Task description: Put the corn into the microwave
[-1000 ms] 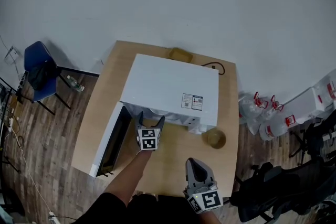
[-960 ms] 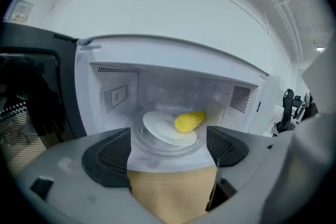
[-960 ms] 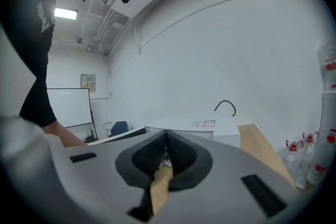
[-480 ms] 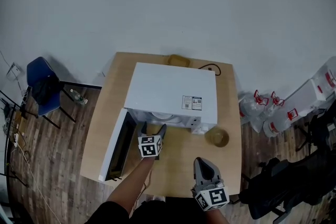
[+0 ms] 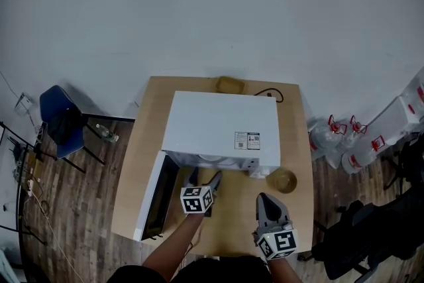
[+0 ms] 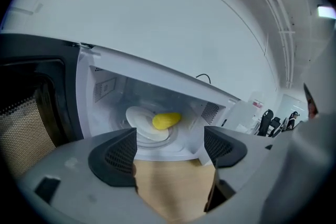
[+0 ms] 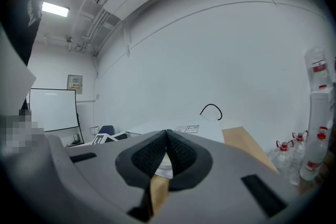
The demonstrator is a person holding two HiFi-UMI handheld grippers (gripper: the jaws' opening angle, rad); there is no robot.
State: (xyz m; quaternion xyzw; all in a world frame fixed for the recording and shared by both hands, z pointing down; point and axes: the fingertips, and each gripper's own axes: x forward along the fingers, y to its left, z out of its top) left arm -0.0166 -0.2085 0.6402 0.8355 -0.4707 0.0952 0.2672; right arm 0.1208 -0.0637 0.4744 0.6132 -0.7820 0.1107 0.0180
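Wooden table; corn in microwave

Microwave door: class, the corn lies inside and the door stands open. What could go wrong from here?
1. The corn lies near the right edge of the plate, so a hard push on the door might roll it off.
2. The open left gripper hangs just in front of the cavity, beside the door; swinging the door shut could catch it.
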